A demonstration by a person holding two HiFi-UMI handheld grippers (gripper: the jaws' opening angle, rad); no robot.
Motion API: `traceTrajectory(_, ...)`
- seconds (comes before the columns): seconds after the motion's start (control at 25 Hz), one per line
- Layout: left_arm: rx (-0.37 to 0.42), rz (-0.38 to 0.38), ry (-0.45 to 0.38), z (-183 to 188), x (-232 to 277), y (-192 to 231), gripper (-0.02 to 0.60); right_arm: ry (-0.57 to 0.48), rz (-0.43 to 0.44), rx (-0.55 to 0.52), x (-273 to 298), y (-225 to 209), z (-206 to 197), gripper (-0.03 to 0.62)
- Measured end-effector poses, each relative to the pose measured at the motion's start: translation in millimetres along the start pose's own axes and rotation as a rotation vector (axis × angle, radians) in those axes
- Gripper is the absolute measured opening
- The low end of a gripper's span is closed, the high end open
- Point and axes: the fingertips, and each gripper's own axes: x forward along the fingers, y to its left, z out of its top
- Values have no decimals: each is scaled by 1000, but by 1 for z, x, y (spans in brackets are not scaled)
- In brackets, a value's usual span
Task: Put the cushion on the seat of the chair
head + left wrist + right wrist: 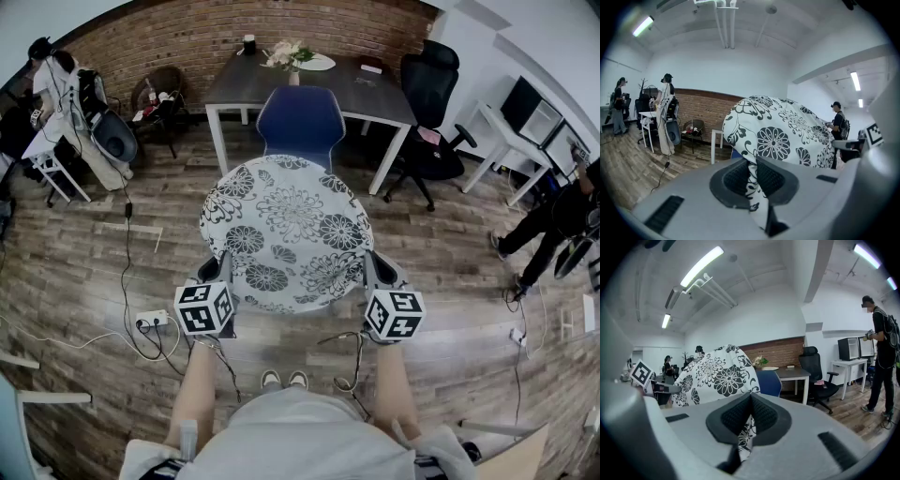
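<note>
Head view: L gripper (218, 270) and R gripper (373, 270) are holding the floral cushion (286, 230) up by its near edge, one at each side, w/ the blue chair (302, 120) beyond it; cushion's blocking the seat from cam.
L gripper view: jaws are pinching a fold of cushion fabric.
R gripper view: jaws are clamping the cushion edge too, chair just past it.

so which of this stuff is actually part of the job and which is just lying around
Part of the job:
- floral cushion, held at its edges by the left gripper and right gripper
- blue chair just beyond it

Just lying about:
- dark table with flowers
- black office chair
- power strip on the floor
- white desk
</note>
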Motion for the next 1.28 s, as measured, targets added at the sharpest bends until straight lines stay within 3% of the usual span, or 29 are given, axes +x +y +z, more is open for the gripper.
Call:
traceTrajectory(0.36,-2,18,2,-1,0,-3,23,15,9,-22,0,1,1,2)
traceTrajectory(0.8,16,-16,27,-2,2,-5,23,24,73,15,-2,16,-3,2)
traceTrajectory(1.28,22,-46,22,-14,20,-1,23,-5,53,51,9,7,-13,2)
